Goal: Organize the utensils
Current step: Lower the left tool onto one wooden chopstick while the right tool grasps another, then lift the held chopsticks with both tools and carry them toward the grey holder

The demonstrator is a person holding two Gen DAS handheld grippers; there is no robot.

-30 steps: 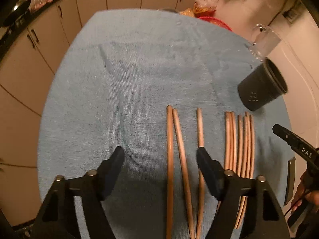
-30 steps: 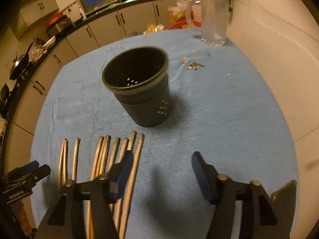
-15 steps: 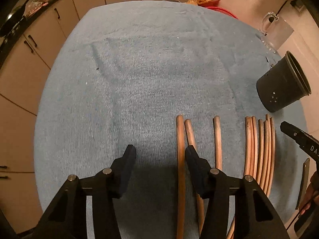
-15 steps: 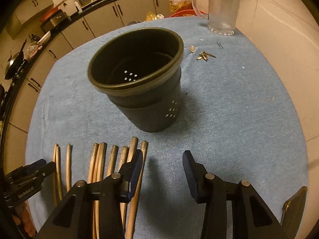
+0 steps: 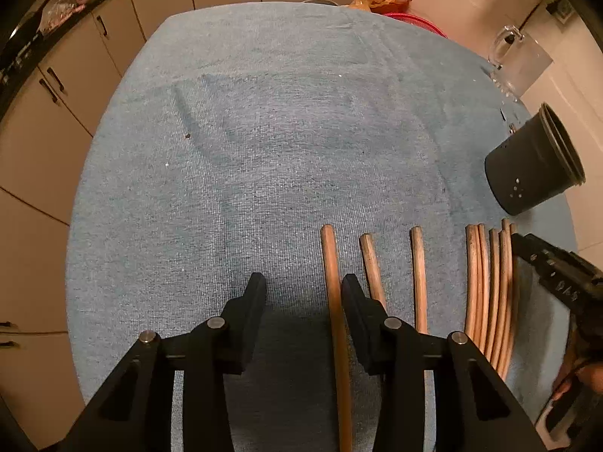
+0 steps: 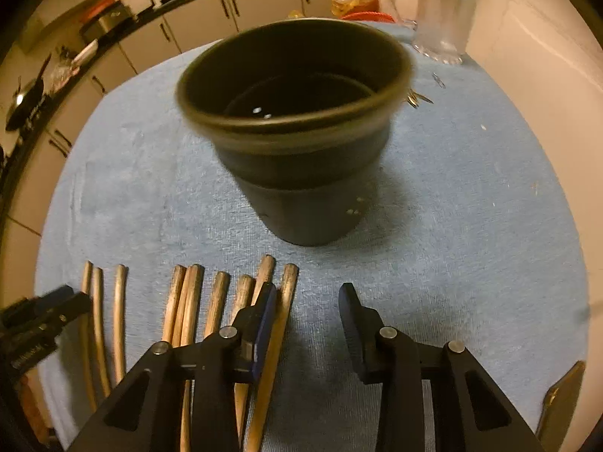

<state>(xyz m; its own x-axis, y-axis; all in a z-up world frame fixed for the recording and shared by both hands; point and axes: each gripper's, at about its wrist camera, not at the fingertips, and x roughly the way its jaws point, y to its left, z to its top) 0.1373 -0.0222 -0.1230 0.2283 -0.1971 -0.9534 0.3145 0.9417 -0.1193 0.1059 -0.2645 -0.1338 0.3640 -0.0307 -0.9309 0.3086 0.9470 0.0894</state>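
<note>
Several wooden chopsticks lie side by side on a blue cloth [image 5: 264, 150]. In the left wrist view my left gripper [image 5: 303, 292] is open low over the cloth, with the leftmost chopstick [image 5: 333, 301] between its fingers, close to the right finger. Two single sticks and a bundle [image 5: 490, 293] lie to the right. In the right wrist view my right gripper [image 6: 307, 301] is open, and the rightmost chopstick [image 6: 280, 312] lies just inside its left finger. A black perforated holder [image 6: 297, 143] stands upright just ahead; it also shows in the left wrist view [image 5: 535, 165].
A clear glass mug [image 6: 437, 11] stands behind the holder near the wall. Small metal bits [image 6: 418, 100] lie on the cloth beside it. Kitchen cabinets [image 5: 94, 49] run behind and left of the table. A red item [image 5: 418, 24] sits at the far edge.
Both grippers have narrowed their openings. The left has shifted left so only the leftmost chopstick lies between its fingers. The right has moved forward toward the black holder.
</note>
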